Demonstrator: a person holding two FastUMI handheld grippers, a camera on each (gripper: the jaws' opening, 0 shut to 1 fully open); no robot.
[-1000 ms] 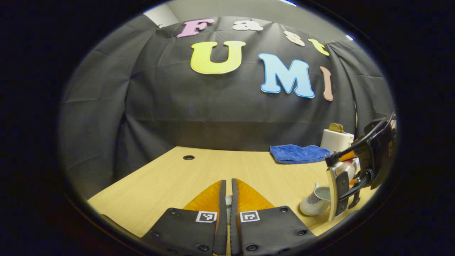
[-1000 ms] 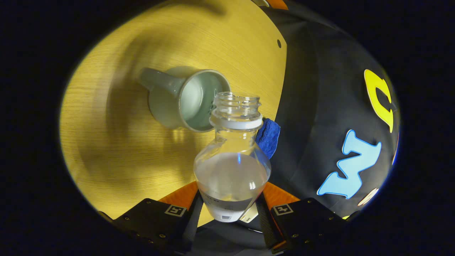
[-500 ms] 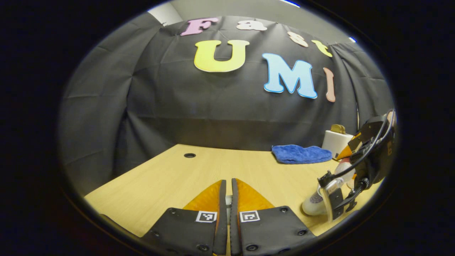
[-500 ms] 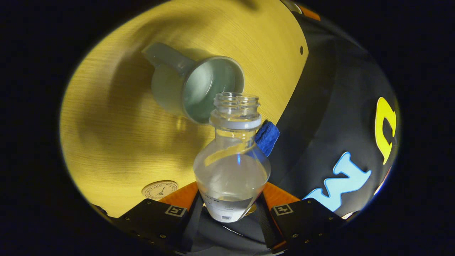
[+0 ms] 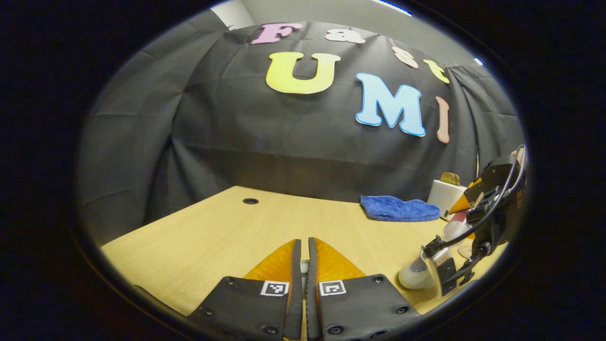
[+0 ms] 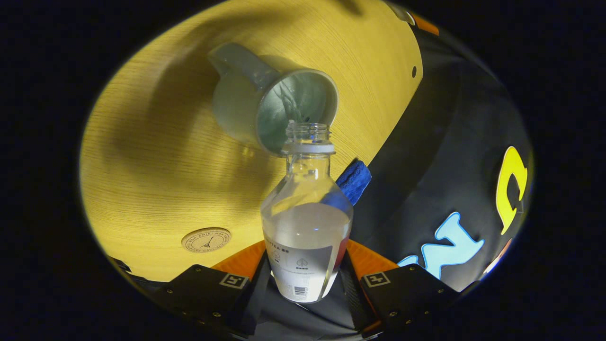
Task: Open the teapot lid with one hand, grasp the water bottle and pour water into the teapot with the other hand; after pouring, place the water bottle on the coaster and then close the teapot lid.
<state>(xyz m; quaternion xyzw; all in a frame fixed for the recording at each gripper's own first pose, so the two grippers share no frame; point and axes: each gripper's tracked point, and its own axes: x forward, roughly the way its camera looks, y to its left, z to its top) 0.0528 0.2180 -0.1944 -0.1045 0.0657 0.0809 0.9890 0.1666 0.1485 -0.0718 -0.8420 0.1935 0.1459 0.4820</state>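
Above the open teapot [image 6: 279, 109], water bottle [image 6: 305, 222] neck tilted toward it, right gripper [image 6: 303, 284] fingers clamping bottle

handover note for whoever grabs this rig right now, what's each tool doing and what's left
Right tool: shut on the bottle, tipped with its open mouth over the teapot.
Left tool: shut, held above the table; whether it holds the lid is hidden.
Teapot is open, with water rippling inside.
Coaster lies bare on the table.
Done: lid off, bottle grasped, pour under way.
Left: finish pouring, set bottle on coaster, close lid.
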